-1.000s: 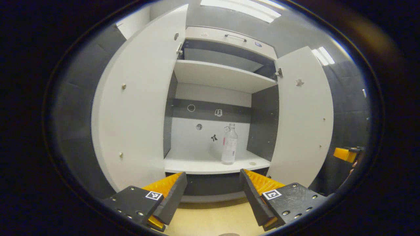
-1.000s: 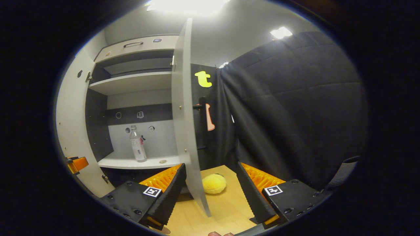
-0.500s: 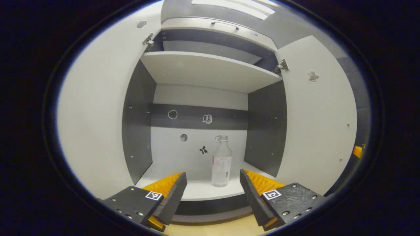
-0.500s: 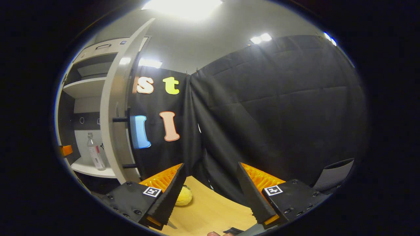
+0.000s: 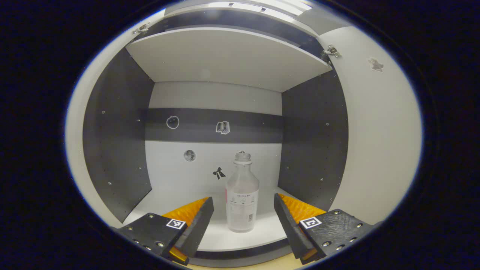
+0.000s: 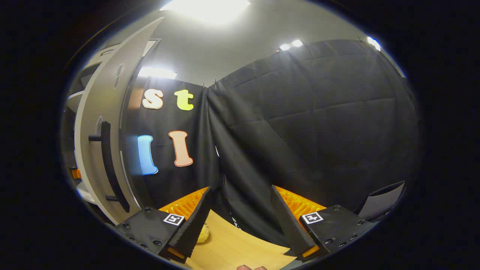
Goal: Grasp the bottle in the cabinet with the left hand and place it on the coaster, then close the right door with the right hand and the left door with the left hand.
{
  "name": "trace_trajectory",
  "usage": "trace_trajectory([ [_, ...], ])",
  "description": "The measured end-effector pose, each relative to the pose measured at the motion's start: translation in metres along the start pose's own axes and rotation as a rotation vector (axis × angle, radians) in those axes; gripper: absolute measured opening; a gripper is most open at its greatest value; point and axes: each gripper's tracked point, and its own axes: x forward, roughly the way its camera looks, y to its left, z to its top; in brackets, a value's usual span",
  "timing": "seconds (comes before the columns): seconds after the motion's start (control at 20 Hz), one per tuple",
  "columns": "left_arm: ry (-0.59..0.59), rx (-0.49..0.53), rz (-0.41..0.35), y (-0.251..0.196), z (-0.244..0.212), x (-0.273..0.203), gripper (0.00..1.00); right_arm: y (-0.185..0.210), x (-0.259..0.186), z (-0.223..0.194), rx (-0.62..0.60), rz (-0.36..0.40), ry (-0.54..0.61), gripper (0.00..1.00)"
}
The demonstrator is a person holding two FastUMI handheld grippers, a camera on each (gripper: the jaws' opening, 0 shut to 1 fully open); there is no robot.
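Clear plastic bottle (image 5: 242, 195) stands untouched between the left hand-held gripper's (image 5: 243, 217) wide-spread fingers.

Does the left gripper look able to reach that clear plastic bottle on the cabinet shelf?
Probably yes: the left gripper is open, the clear plastic bottle stands upright between its fingers' line, nothing in between.

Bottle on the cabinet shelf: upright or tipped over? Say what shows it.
Upright. The bottle stands on its base on the shelf, cap on top.
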Motion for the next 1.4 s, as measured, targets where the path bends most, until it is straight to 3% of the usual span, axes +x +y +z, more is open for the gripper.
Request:
trace_trajectory([
  [0.15, 0.003, 0.009, -0.002, -0.005, -0.005, 0.022, 1.0, -0.003, 0.007, -0.005, -0.015, -0.008, 0.002, 0.98],
  [0.25, 0.007, 0.009, -0.005, -0.007, -0.007, 0.033, 0.94, -0.004, 0.01, -0.007, -0.025, -0.006, 0.01, 0.98],
  [0.45, -0.002, 0.023, 0.014, 0.001, -0.009, 0.06, 0.99, -0.001, 0.02, -0.012, -0.029, 0.003, 0.016, 0.98],
  [0.5, 0.001, 0.024, 0.019, 0.002, -0.009, 0.064, 0.94, 0.0, 0.023, -0.014, -0.029, 0.006, 0.018, 0.98],
  [0.55, -0.002, 0.029, 0.023, 0.003, -0.009, 0.067, 0.94, 0.001, 0.026, -0.014, -0.029, 0.009, 0.02, 0.92],
  [0.6, -0.005, 0.033, 0.02, 0.002, -0.008, 0.069, 0.99, 0.001, 0.029, -0.017, -0.029, 0.013, 0.023, 0.92],
  [0.65, 0.0, 0.042, 0.02, 0.0, -0.009, 0.073, 0.9, 0.003, 0.03, -0.019, -0.028, 0.018, 0.027, 0.98],
  [0.75, 0.009, 0.059, 0.007, -0.006, -0.01, 0.073, 0.71, 0.005, 0.035, -0.022, -0.03, 0.026, 0.037, 0.98],
  [0.8, 0.01, 0.06, 0.0, -0.008, -0.009, 0.072, 0.71, 0.007, 0.036, -0.024, -0.029, 0.031, 0.042, 0.92],
  [0.85, 0.012, 0.055, -0.007, -0.012, -0.009, 0.07, 0.7, 0.009, 0.037, -0.025, -0.027, 0.037, 0.045, 0.92],
  [0.9, 0.013, 0.049, -0.014, -0.014, -0.009, 0.069, 0.69, 0.012, 0.038, -0.026, -0.026, 0.043, 0.047, 0.98],
  [1.4, -0.045, 0.054, -0.099, -0.037, 0.036, 0.001, 0.69, 0.02, 0.028, -0.039, 0.003, 0.07, 0.092, 0.97],
])
